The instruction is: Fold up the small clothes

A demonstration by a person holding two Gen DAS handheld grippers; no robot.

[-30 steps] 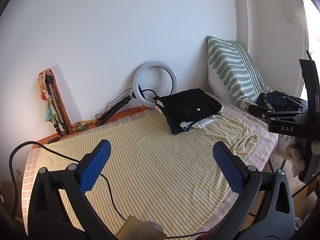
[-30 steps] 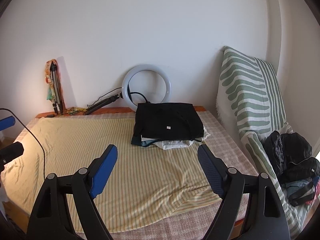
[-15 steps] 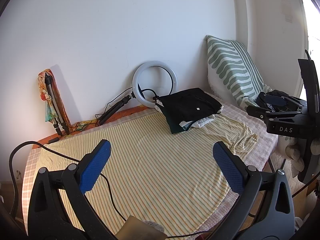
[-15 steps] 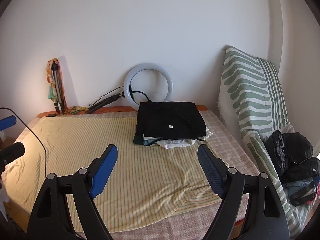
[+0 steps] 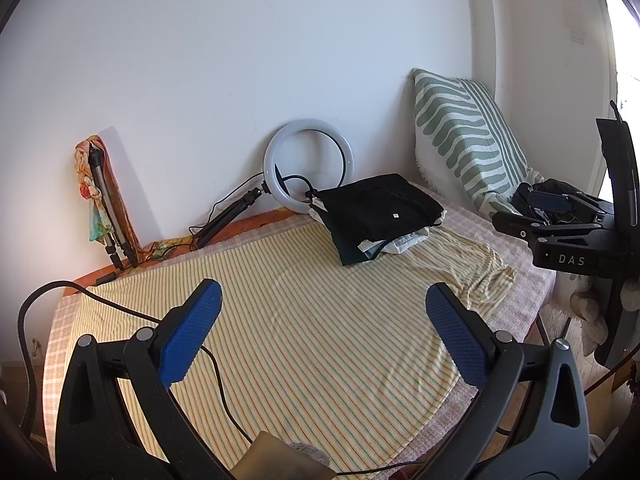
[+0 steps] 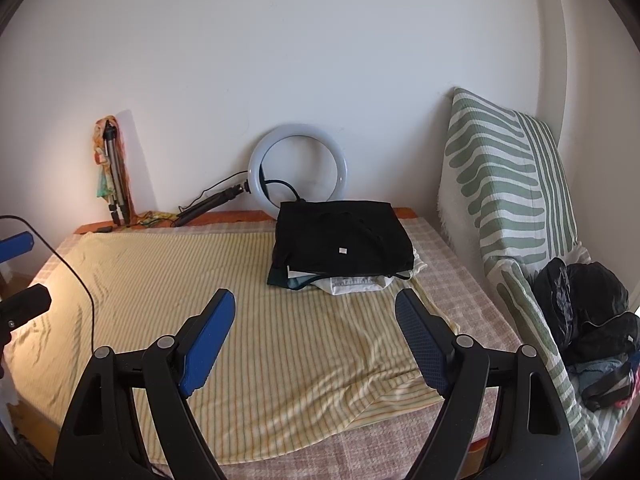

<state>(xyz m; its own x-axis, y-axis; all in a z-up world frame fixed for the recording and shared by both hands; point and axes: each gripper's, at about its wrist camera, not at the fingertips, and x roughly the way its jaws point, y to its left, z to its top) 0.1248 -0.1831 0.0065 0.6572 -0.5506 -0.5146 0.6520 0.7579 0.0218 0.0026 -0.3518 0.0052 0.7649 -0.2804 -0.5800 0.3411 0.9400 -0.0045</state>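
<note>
At the bottom of each wrist view, the left tongs (image 5: pixel 322 320) and right tongs (image 6: pixel 314 330) stood wide open, gripping nothing, above a striped yellow sheet (image 6: pixel 280 340). Beyond, centre frame, lay a stack of folded clothes (image 6: pixel 342 250), black on top, before a ring light (image 6: pixel 298 164).
</note>
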